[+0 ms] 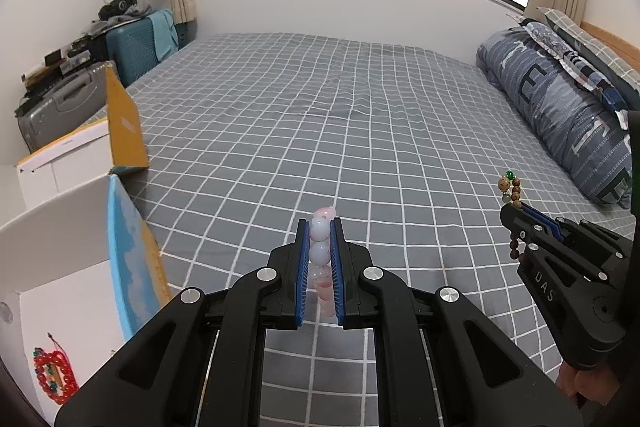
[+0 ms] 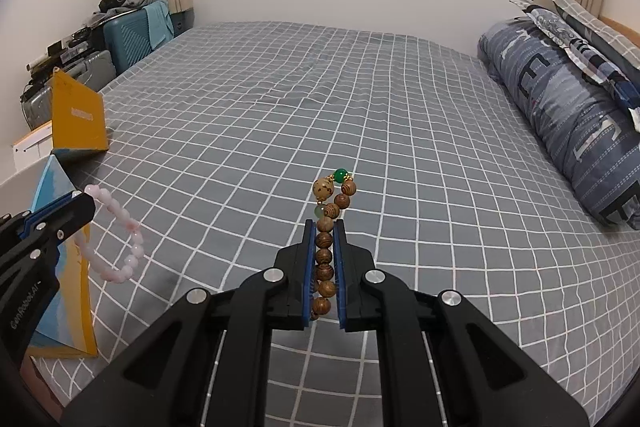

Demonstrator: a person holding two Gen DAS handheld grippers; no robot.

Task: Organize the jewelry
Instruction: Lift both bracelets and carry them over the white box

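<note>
Left hand-held gripper [image 1: 320,227] hiding pink bracelet [image 1: 321,229], red bracelet [image 1: 54,379] edge-cropped

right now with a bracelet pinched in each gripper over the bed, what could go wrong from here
1. The left gripper holds the pink bead bracelet by only a few beads while the rest of the loop hangs free; a jolt could let the round beads slip out onto the bed.
2. The wooden bead bracelet in the right gripper also dangles and could snag on a finger.
3. The open box at the left already holds a red bracelet; new pieces may tangle with it.
</note>
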